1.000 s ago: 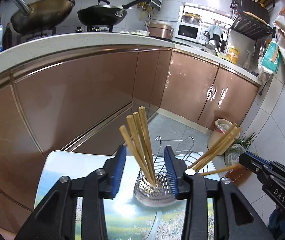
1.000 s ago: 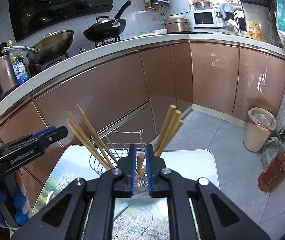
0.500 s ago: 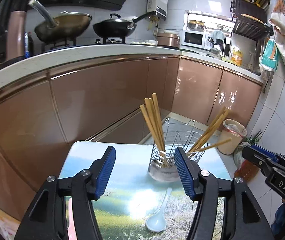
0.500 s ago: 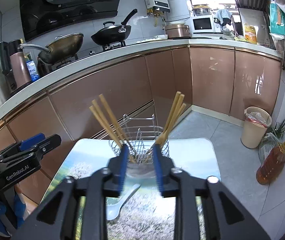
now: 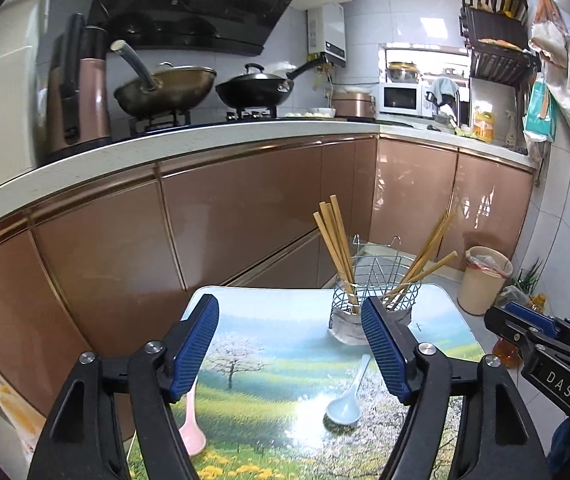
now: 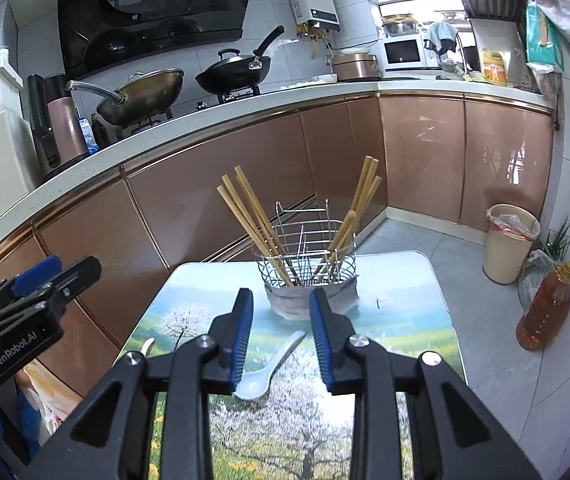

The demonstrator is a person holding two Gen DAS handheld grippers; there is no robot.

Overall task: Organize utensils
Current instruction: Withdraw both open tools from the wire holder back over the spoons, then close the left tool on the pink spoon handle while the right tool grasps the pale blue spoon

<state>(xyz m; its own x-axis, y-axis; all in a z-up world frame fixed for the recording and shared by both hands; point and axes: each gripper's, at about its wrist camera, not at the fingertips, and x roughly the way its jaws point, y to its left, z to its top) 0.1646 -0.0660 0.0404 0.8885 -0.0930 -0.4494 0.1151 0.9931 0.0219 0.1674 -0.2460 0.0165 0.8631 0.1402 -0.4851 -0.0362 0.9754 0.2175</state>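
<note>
A wire utensil holder (image 5: 373, 300) (image 6: 309, 268) stands at the far end of the small table (image 5: 269, 360). Two bundles of wooden chopsticks lean in it, one to the left (image 5: 333, 240) (image 6: 253, 220) and one to the right (image 5: 425, 256) (image 6: 359, 204). A pale blue spoon (image 5: 347, 396) (image 6: 269, 368) lies on the table short of the holder. A pink spoon (image 5: 191, 428) lies by the left edge. My left gripper (image 5: 288, 302) hangs back from the holder, its jaws opening with nothing between them. My right gripper (image 6: 280, 293) is open and empty, above the blue spoon.
Copper-coloured cabinets (image 5: 245, 220) under a white counter run close behind the table. On the tiled floor to the right stand a beige bin (image 6: 511, 248) and an oil bottle (image 6: 545, 308). Each gripper shows at the edge of the other's view.
Both grippers have drawn back from the holder toward the near end of the table. The left jaws have spread wider. The right jaws have parted. The two spoons have come into view.
</note>
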